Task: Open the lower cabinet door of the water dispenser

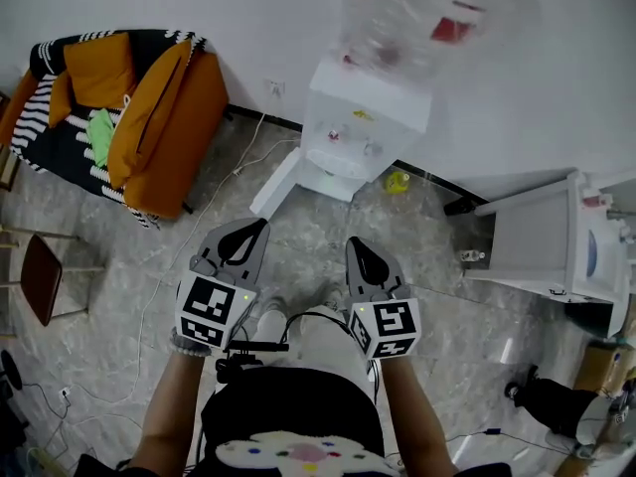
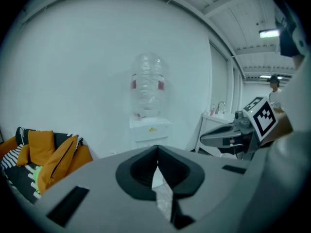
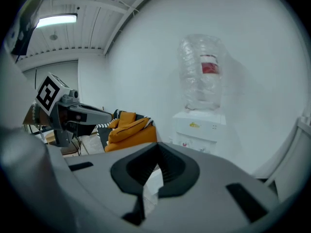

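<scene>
Welp, my left gripper (image 1: 257, 227) and right gripper (image 1: 356, 243) are clamped shut, empty; the water dispenser (image 1: 364, 127) stands well ahead, lower cabinet door (image 1: 282, 184) nearer my left.

Glossy floor (image 1: 129, 296), clear plastic bottle (image 1: 427, 8), smooth white water dispenser (image 1: 370, 107).

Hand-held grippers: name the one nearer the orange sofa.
The left hand-held gripper; the sofa lies off its outer side, with the right hand-held gripper farther away.

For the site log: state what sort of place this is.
Probably a lounge or break corner of an office: a white floor-standing water dispenser topped by a clear plastic bottle, an orange cushioned sofa with a black-and-white striped throw, and a grey marbled tile floor.
</scene>
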The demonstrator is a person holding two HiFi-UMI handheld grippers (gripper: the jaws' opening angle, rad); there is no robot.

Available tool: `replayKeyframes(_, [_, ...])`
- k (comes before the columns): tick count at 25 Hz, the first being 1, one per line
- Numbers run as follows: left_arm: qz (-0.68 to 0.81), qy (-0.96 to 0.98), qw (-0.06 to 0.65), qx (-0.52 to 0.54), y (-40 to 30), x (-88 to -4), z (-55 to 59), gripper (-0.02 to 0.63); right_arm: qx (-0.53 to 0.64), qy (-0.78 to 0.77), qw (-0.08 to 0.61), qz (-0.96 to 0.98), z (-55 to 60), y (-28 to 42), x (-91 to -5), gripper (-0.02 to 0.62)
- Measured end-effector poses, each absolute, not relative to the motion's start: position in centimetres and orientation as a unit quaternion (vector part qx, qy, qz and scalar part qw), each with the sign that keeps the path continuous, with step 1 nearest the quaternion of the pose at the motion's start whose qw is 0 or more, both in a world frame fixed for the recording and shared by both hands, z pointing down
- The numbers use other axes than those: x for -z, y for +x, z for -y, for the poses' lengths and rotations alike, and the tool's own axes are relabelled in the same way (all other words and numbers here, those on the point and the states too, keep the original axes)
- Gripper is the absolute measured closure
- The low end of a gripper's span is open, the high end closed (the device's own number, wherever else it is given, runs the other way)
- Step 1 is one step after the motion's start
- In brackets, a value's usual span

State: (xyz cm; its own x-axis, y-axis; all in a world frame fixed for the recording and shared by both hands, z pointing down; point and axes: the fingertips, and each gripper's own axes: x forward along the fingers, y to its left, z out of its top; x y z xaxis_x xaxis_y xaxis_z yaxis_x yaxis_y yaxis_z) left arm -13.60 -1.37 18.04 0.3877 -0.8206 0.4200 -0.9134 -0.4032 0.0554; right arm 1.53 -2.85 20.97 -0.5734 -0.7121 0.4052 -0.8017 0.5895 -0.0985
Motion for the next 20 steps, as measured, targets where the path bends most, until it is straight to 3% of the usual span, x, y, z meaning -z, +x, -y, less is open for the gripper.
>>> replayKeyframes(20, [0.508, 0.842, 0.123, -0.135, -14.1, -13.3, -2.4, 0.592, -0.087, 0.447, 0.141, 0.879, 0.5, 1.3, -15.2, 0.592])
